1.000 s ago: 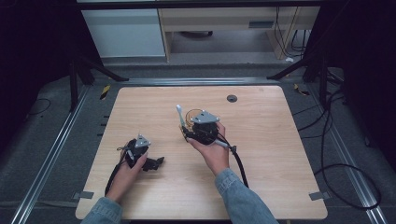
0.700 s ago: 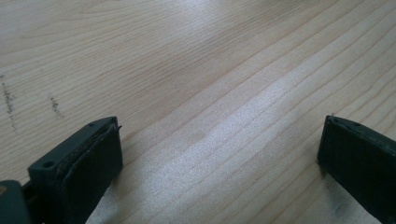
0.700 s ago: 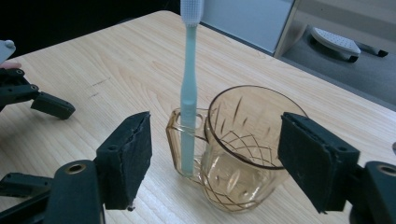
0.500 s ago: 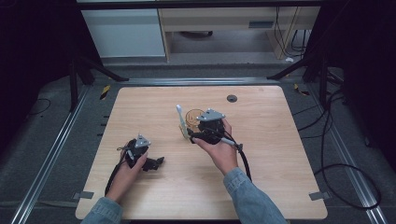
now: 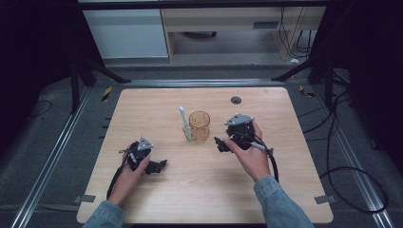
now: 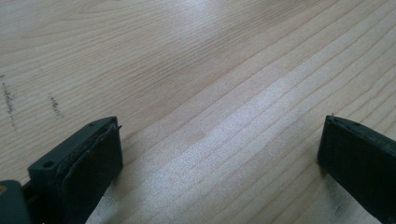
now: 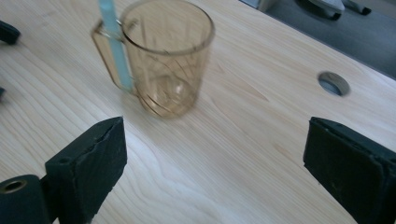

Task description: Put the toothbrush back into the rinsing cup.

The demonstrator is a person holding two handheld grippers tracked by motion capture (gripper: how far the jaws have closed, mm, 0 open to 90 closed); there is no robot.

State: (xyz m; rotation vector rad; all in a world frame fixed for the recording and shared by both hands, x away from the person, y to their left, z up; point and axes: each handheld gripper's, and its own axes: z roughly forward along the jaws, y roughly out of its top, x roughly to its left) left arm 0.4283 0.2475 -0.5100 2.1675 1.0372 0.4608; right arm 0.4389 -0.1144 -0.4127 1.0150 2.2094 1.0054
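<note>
Two grippers work over one wooden table (image 5: pixel 157 102) in the high view. The right gripper (image 5: pixel 220 144), which a second ago sat over the amber cup (image 5: pixel 199 125), now lies to the cup's right, apart from it, and its jaws have just been opening with nothing between them. The cup stands upright near the table's middle, and one toothbrush (image 5: pixel 185 122) leans at its left side, head up, touching or just beside the handle; I cannot tell which from here. The left gripper (image 5: pixel 159 166) has kept its place near the front left, well apart from the cup, jaws spread over bare wood. Open tabletop lies all round both tools, with the widest stretch between them and along the front edge. One round cable hole (image 5: pixel 236 100) sits behind the right gripper, near the far edge.

Left gripper view: two black jaws stand wide apart, and nothing lies between them, just bare wood grain running ahead.

Right gripper view: the two jaws are spread wide and empty. The cup (image 7: pixel 166 56) stands ahead and toward the left jaw, clear of both pads, with the pale blue toothbrush (image 7: pixel 113 44) against its handle. The cable hole (image 7: pixel 333 83) lies ahead of the right jaw, and the table's far edge runs just beyond it.
</note>
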